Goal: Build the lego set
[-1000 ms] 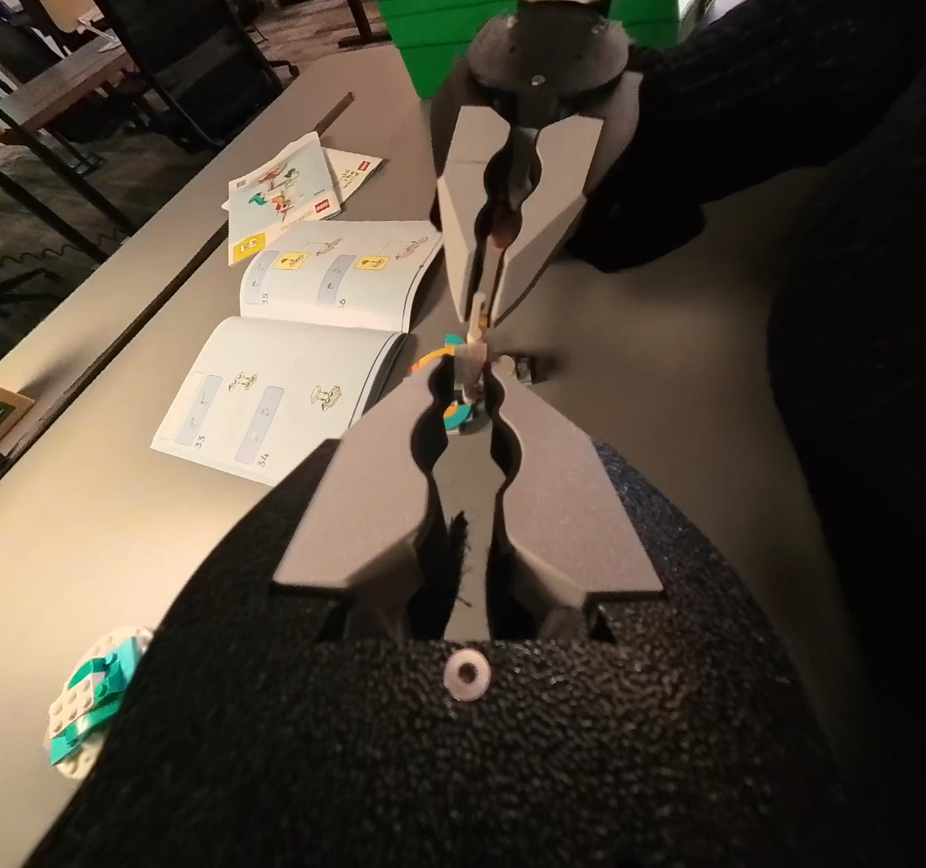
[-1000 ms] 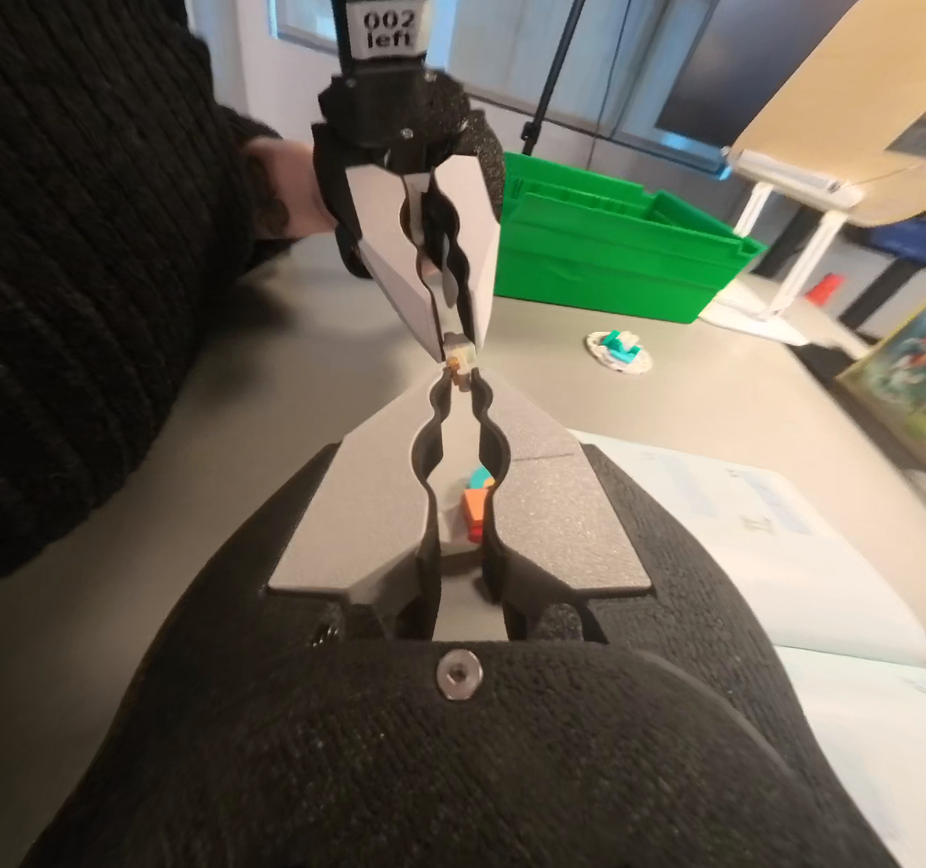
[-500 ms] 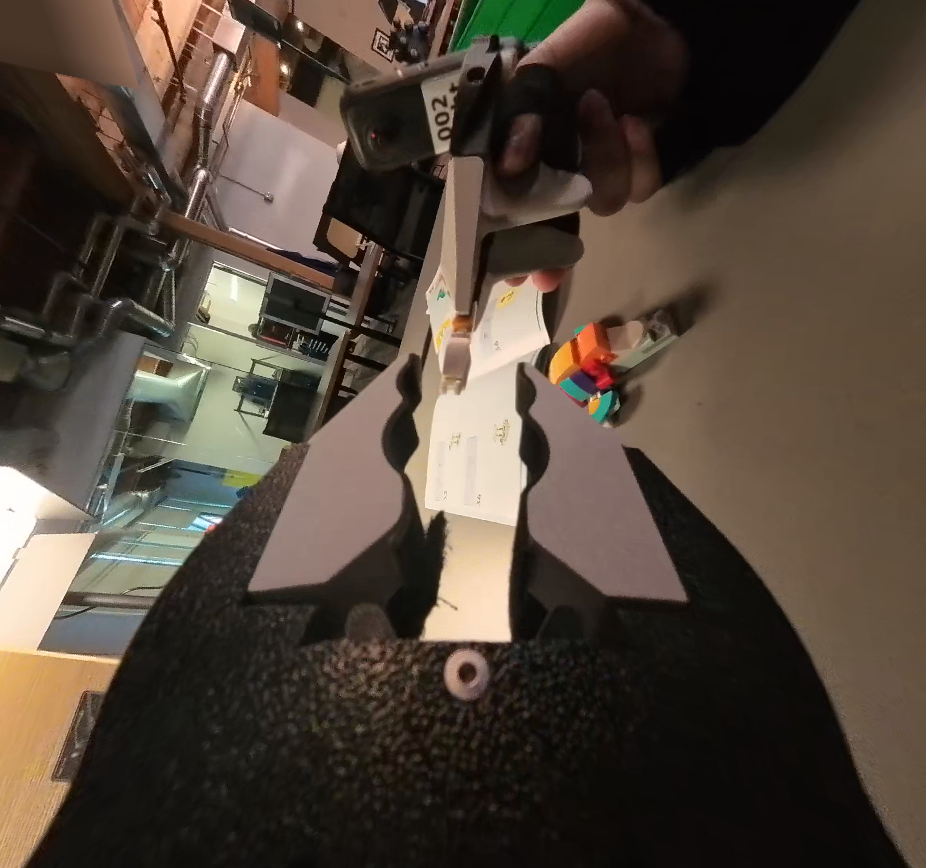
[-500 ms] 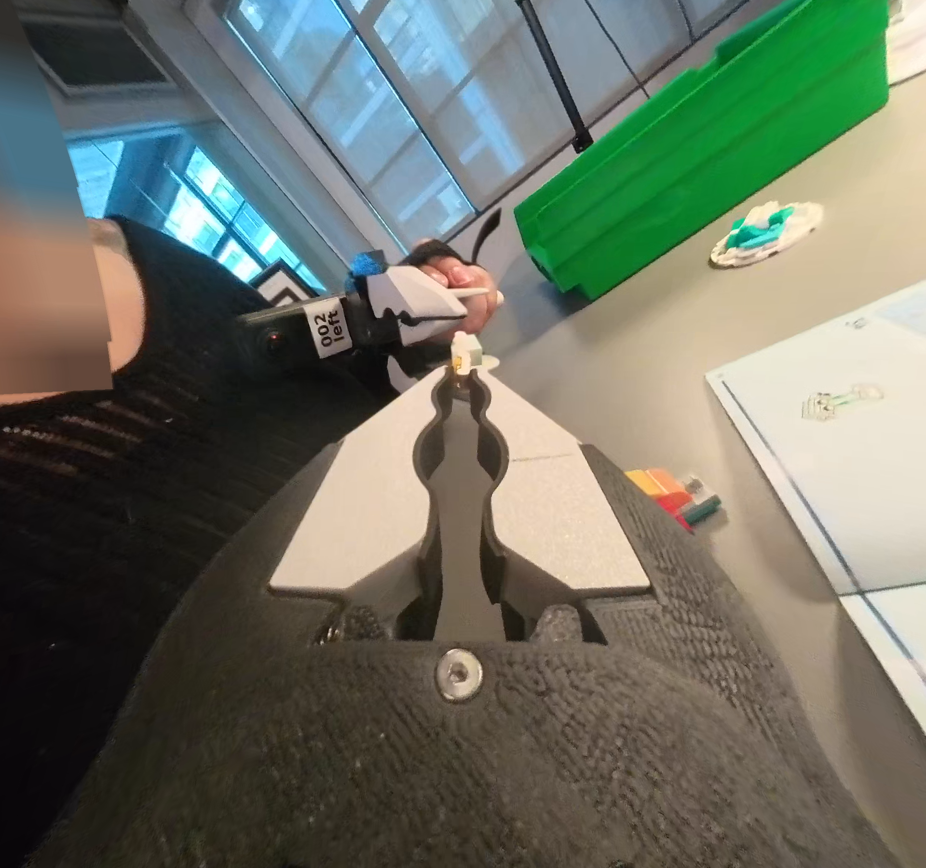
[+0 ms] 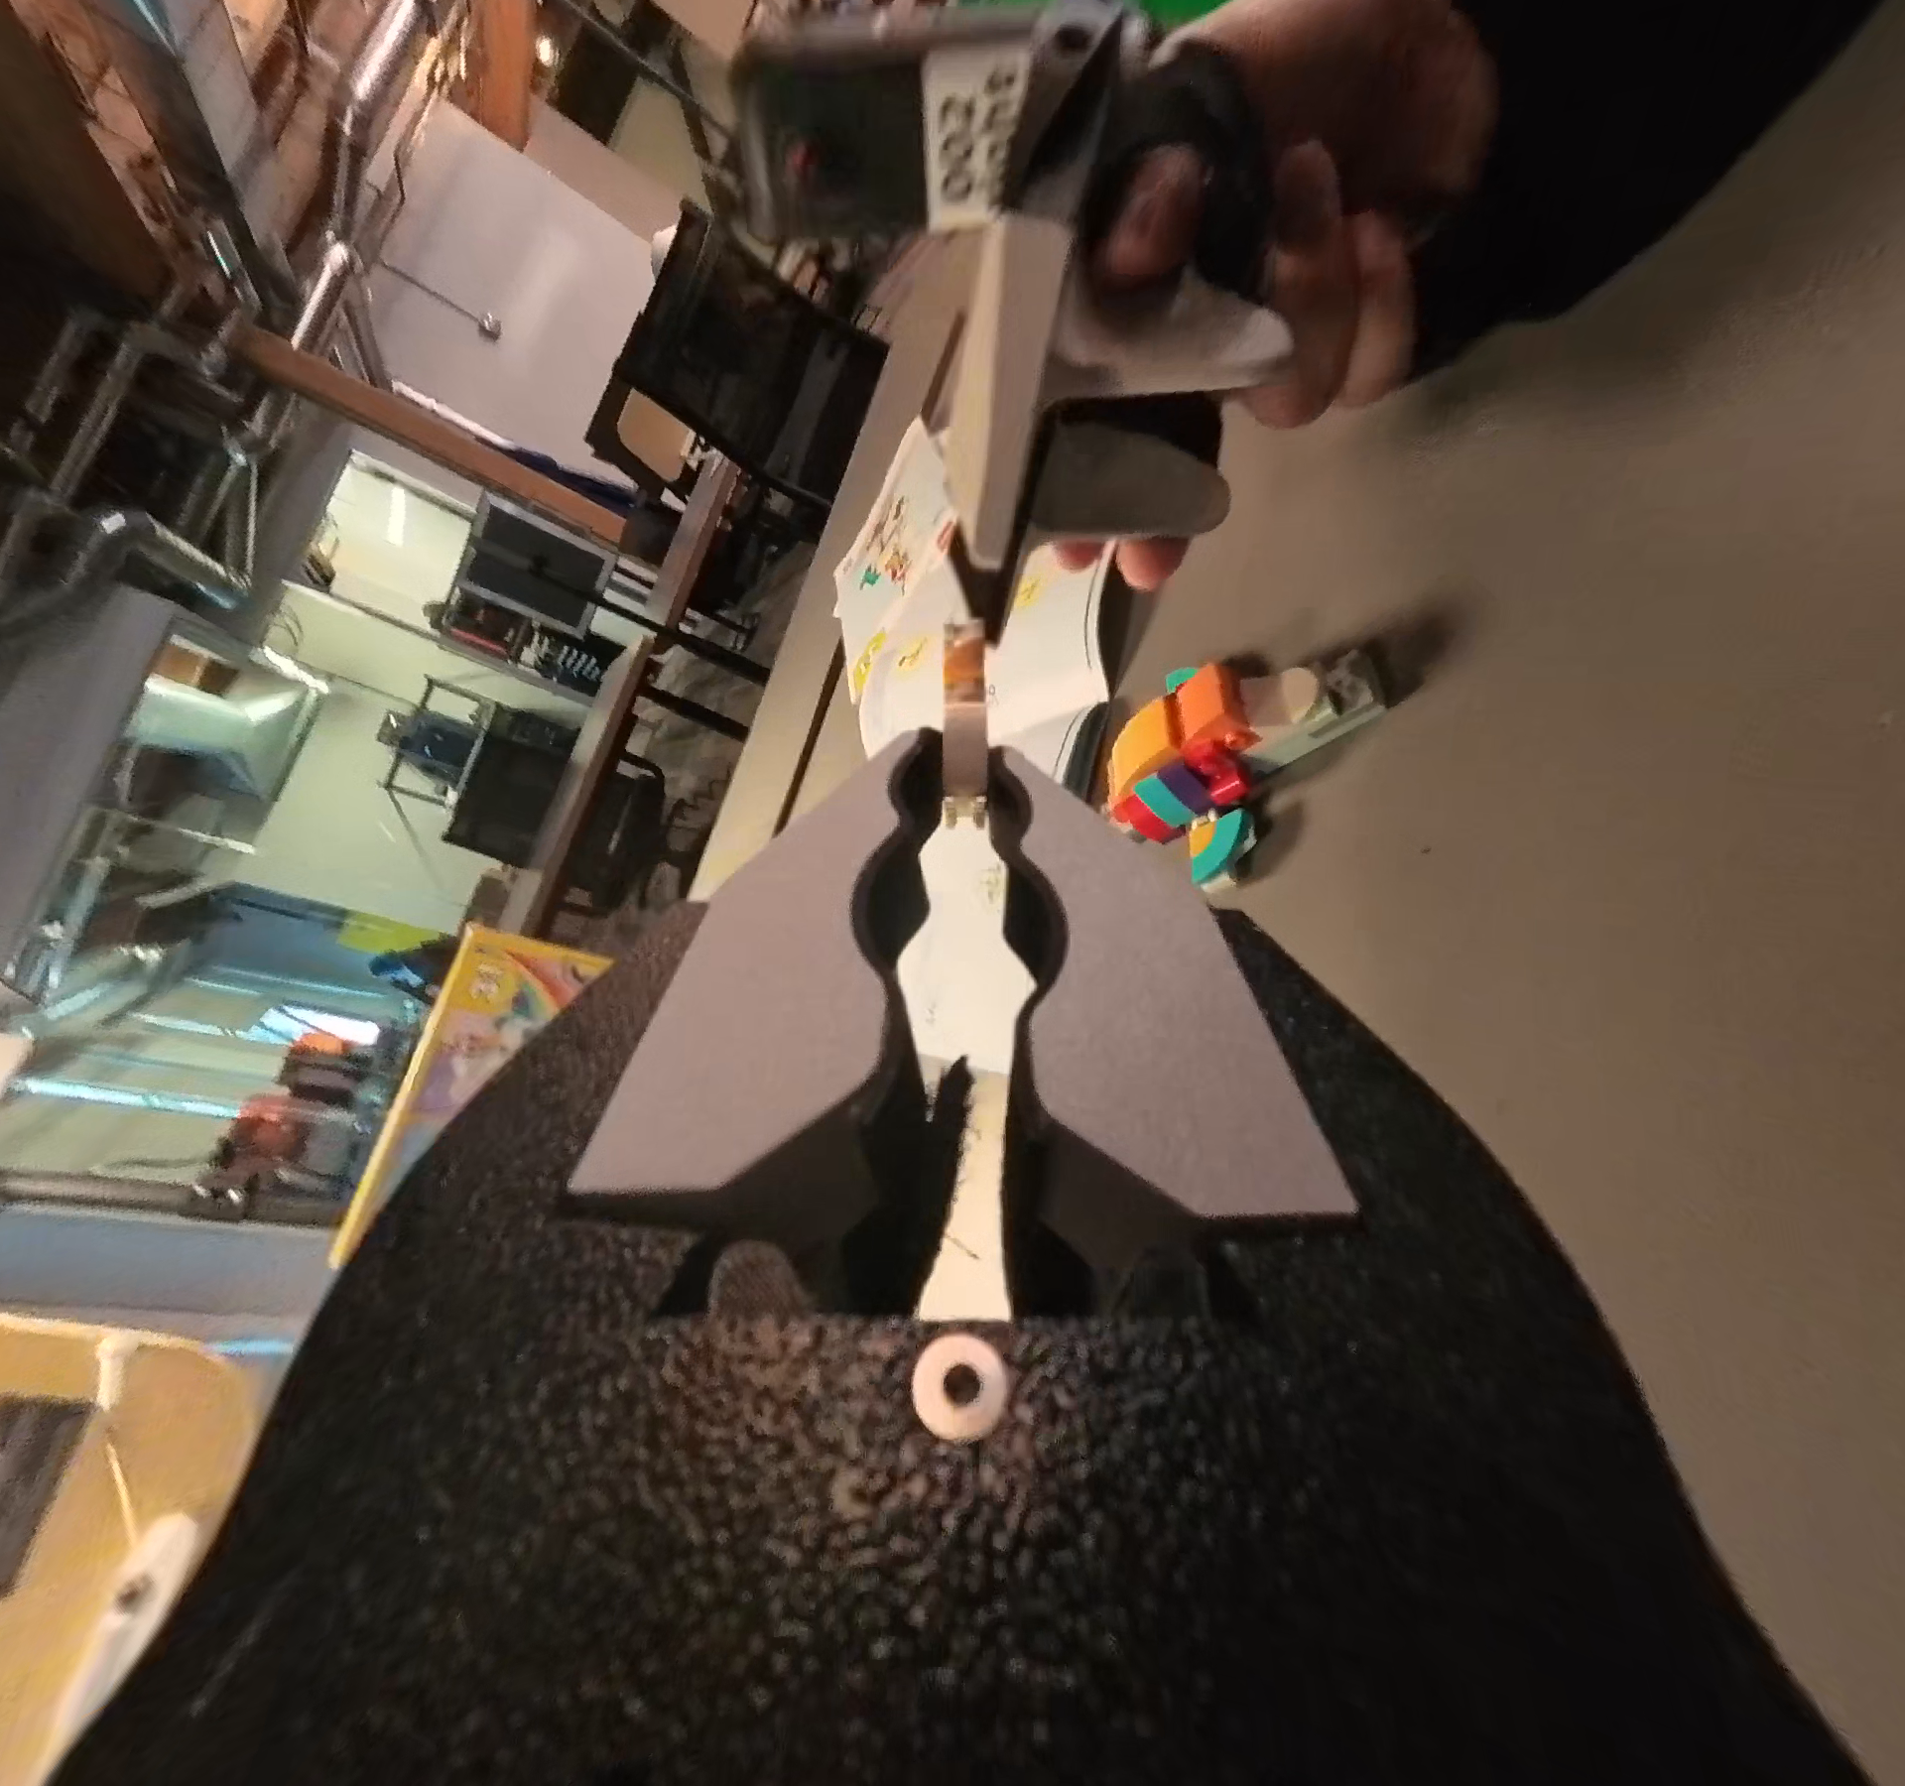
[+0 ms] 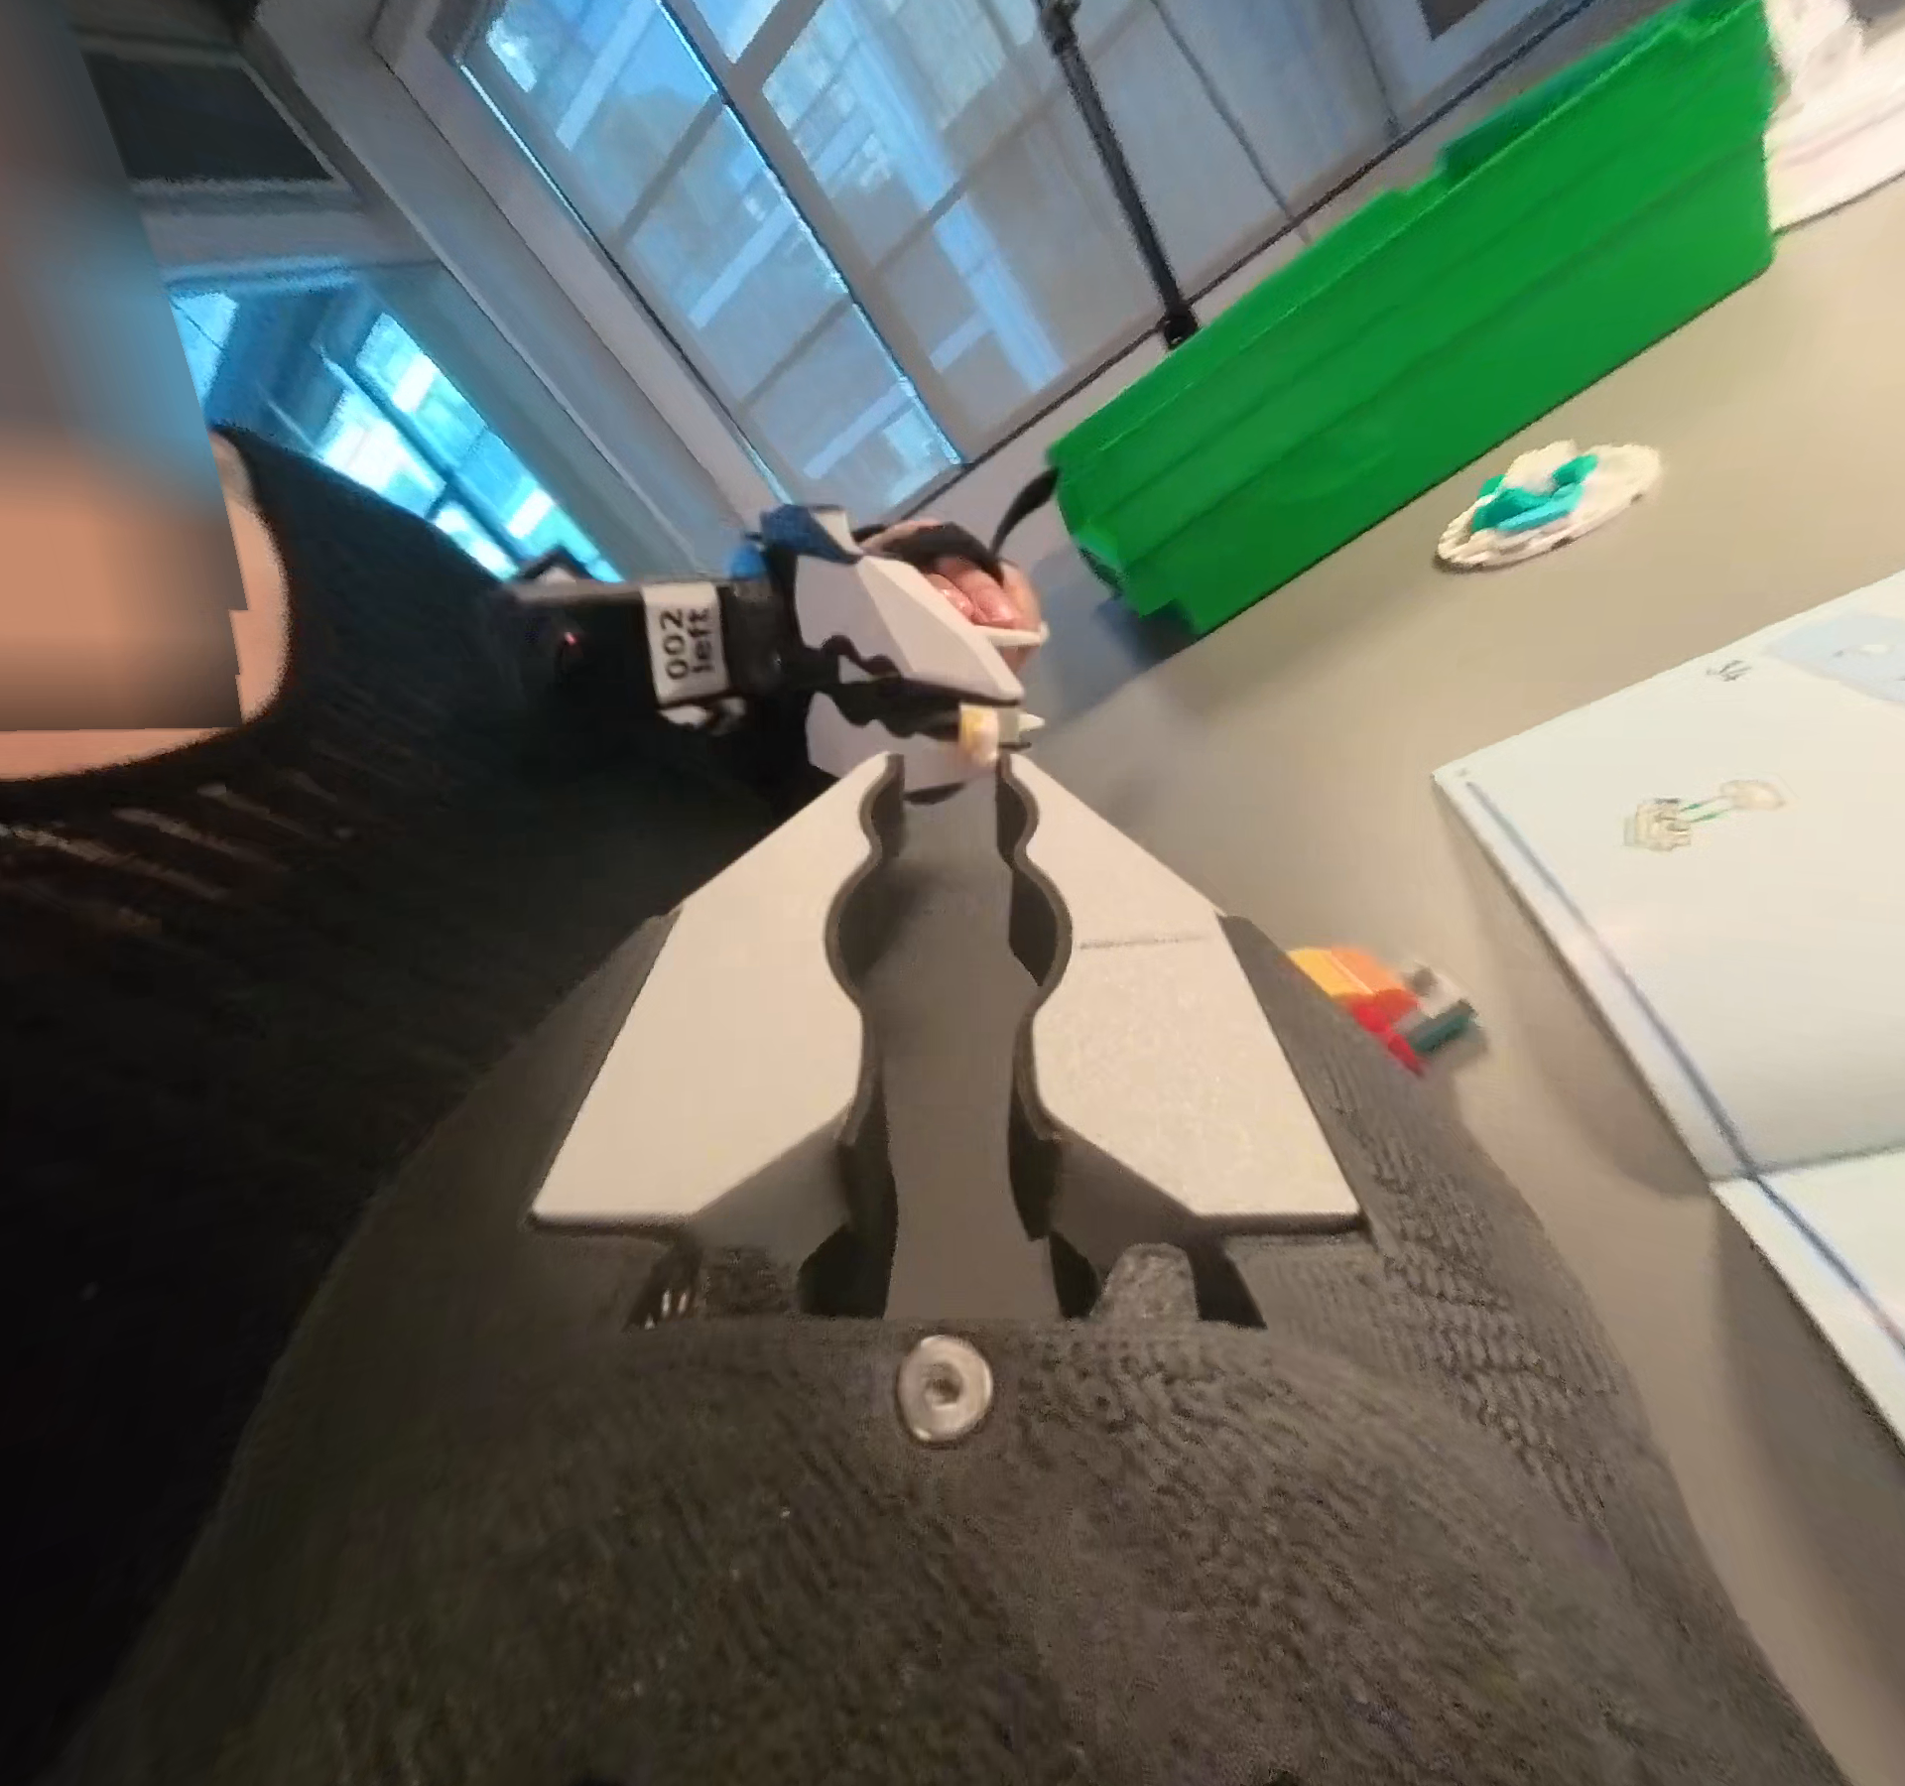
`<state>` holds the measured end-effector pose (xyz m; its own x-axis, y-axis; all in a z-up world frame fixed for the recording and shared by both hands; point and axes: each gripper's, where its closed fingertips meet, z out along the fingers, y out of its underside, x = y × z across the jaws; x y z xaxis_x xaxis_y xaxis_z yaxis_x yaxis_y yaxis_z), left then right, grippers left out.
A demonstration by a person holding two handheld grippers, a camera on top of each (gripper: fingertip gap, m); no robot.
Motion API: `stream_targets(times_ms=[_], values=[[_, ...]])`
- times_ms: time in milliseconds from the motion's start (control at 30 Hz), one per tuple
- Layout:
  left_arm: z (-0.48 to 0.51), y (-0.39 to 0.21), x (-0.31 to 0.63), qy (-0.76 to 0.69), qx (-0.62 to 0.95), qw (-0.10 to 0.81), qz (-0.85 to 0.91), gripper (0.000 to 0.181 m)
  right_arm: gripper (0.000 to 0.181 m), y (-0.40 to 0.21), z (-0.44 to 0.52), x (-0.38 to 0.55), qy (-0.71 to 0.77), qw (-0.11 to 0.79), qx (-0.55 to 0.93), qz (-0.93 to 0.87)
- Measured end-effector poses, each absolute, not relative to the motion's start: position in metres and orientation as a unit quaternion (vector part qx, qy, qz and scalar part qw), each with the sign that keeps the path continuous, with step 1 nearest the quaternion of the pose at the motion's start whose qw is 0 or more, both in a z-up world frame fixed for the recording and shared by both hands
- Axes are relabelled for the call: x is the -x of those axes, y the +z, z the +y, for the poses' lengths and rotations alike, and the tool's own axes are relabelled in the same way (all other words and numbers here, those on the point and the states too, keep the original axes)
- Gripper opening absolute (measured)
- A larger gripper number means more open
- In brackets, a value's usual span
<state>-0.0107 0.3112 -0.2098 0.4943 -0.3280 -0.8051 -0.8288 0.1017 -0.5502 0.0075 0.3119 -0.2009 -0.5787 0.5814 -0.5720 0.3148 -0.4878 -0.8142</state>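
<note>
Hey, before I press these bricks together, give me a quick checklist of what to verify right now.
1. Left tongs clamped on the small tan piece: ok.
2. Right tongs gripping the mating end: cannot tell.
3. Piece held clear of the table: ok.
4. Colourful sub-build lying on the table, nothing touching it: ok.
5. Instruction booklet open and visible: ok.

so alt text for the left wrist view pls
The left gripper pinches a small pale lego piece, meeting the right gripper above a grey table. A colourful lego build lies beside an open instruction booklet.
</note>
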Motion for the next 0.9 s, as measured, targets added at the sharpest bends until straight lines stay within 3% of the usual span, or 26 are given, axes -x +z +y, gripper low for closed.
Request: stream_targets(times_ms=[33,133,233,333,400,600,900], values=[[0.313,-0.212,0.015,0.209,0.649,0.586,0.437,0.006,0.016,-0.202,0.316,-0.011,0.729,0.118,0.447,-0.505],[0.314,-0.225,0.025,0.155,0.698,0.583,0.385,0.006,0.018,-0.19,0.333,-0.025,0.732,0.211,0.426,-0.488],[0.315,-0.237,0.031,0.075,0.743,0.579,0.328,0.006,0.018,-0.173,0.377,-0.04,0.689,0.398,0.423,-0.434],[0.317,-0.242,0.033,-0.005,0.773,0.571,0.275,0.006,0.018,-0.168,0.438,-0.061,0.529,0.606,0.458,-0.378],[0.318,-0.246,0.034,-0.055,0.789,0.562,0.242,0.006,0.017,-0.168,0.46,-0.071,0.425,0.681,0.467,-0.372],[0.318,-0.249,0.035,-0.152,0.804,0.546,0.182,0.006,0.016,-0.171,0.457,-0.066,0.382,0.701,0.46,-0.389],[0.313,-0.271,0.043,-0.12,0.847,0.481,0.193,0.006,0.015,-0.169,0.466,-0.071,0.392,0.7,0.475,-0.363]])
